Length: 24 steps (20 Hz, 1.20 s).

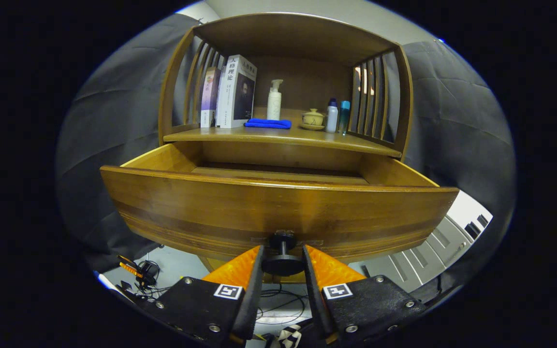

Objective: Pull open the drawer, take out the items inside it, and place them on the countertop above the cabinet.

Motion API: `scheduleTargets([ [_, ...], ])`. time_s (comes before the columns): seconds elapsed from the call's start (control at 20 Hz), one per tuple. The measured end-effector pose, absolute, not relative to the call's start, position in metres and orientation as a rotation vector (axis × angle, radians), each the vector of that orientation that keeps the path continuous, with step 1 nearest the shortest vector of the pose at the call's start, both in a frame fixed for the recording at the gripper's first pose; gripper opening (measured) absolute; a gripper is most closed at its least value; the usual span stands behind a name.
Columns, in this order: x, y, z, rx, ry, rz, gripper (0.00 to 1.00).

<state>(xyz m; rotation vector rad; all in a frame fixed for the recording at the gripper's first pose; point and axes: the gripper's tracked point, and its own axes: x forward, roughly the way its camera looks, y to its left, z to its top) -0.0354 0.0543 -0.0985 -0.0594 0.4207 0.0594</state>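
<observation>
drawer [278, 212] pulled open, claw [282, 261] pinching its knob [282, 263], cluttered countertop [278, 136] above, dark cloth wall [114, 135]

The drawer [278, 212] stood pulled out from the cabinet [285, 41], its top open, so the way down into it from above was free behind its tall front board. The knob [282, 253] on that board sat between the gripper [282, 258] fingers, which flanked it closely. Above the drawer, the countertop [283, 137] was crowded along the back: books [230, 92] at the left, a blue cloth [268, 123] and pump bottle [274, 99] beside them, a teacup [313, 118] and two small bottles [336, 116] toward the right. Its front strip lay bare. Slatted sides [373, 94] closed both ends.
</observation>
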Motion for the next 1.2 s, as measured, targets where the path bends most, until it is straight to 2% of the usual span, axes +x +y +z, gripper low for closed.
scheduleTargets([
  [0.15, -0.036, 0.060, -0.071, -0.053, 0.344, 0.071, 0.54],
  [0.3, -0.044, 0.069, -0.043, -0.011, 0.267, 0.098, 0.93],
  [0.6, -0.045, 0.075, 0.027, 0.042, 0.103, 0.116, 0.95],
  [0.75, -0.033, 0.070, 0.052, 0.029, 0.083, 0.092, 0.95],
  [1.2, 0.020, 0.058, 0.064, 0.037, 0.185, -0.002, 0.95],
])
